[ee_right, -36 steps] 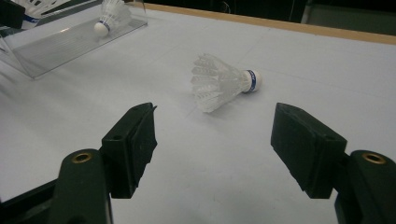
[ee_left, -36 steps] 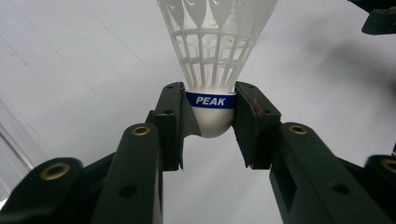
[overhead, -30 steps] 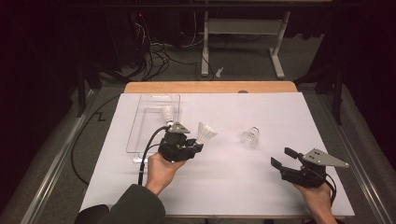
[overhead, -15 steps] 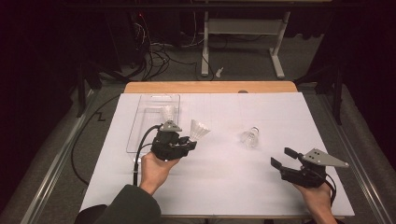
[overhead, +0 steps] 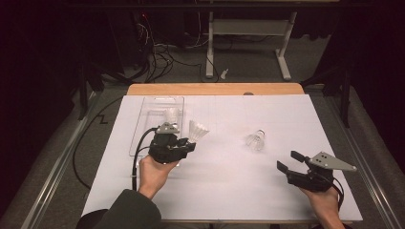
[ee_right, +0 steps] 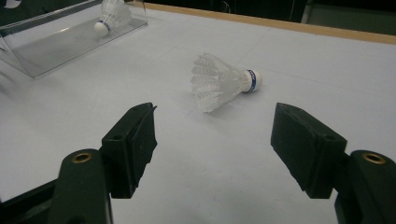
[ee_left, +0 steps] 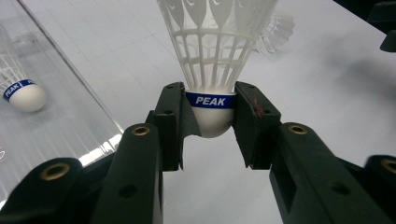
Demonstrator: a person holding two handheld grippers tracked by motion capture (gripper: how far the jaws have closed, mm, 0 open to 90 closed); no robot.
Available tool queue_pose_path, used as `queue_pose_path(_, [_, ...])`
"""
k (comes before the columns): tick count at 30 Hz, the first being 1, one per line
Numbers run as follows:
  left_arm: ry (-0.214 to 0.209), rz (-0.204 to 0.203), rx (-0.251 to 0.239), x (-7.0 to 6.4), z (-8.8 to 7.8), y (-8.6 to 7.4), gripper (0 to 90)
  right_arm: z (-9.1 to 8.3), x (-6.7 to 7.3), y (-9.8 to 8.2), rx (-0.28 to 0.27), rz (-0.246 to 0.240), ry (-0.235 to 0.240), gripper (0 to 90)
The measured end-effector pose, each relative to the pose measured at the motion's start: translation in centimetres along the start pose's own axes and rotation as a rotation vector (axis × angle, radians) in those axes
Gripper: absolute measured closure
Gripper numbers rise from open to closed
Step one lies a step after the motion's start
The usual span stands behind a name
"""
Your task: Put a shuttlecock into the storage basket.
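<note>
Gripping a white plastic shuttlecock [ee_left: 215, 56] by its blue-banded cork, left gripper [ee_left: 211, 126] jaws clamped, right gripper [ee_right: 212, 140] jaws spread empty

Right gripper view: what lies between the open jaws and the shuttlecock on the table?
Nothing: in the right gripper view, bare white table separates the right gripper from the lying shuttlecock.

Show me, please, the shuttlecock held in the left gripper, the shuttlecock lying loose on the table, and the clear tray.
held shuttlecock [ee_left: 211, 116], left gripper view, on its white cork head.
loose shuttlecock [ee_right: 219, 84], right gripper view, on its skirt.
clear tray [overhead: 143, 125], high view, on its left wall.
</note>
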State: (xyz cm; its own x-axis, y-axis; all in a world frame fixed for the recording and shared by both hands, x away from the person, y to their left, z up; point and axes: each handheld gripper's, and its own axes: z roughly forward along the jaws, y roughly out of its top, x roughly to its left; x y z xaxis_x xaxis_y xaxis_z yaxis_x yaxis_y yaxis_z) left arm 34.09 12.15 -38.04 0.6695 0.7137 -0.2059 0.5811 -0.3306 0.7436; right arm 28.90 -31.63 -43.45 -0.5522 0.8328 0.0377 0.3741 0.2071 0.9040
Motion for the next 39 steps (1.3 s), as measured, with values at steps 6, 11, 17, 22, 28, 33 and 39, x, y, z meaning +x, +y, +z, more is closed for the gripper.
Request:
queue_pose_path(6, [0.012, -0.010, -0.016, 0.5, -0.6, -0.3, 65.2, 0.0, 0.0, 0.0, 0.000, 0.001, 0.000, 31.1])
queue_pose_path(11, [0.025, -0.021, -0.024, 1.0, -1.3, -0.5, 65.2, 0.0, 0.0, 0.0, -0.001, 0.004, 0.000, 31.1])
queue_pose_path(17, [0.042, -0.041, -0.041, 1.7, -2.0, -0.8, 65.2, 0.0, 0.0, 0.0, 0.000, 0.004, -0.001, 31.1])
queue_pose_path(22, [0.054, -0.055, -0.050, 2.2, -2.5, -1.0, 65.1, 0.0, 0.0, 0.0, -0.001, 0.002, -0.001, 31.1])
queue_pose_path(28, [0.071, -0.063, -0.056, 2.6, -3.0, -1.2, 65.1, 0.0, 0.0, 0.0, -0.002, 0.004, -0.002, 31.1])
queue_pose_path(33, [0.084, -0.073, -0.065, 3.0, -3.3, -1.3, 65.2, 0.0, 0.0, 0.0, -0.003, 0.004, -0.001, 31.1])
queue_pose_path(39, [0.095, -0.083, -0.076, 3.4, -3.7, -1.5, 65.1, 0.0, 0.0, 0.0, -0.002, 0.005, -0.002, 31.1])
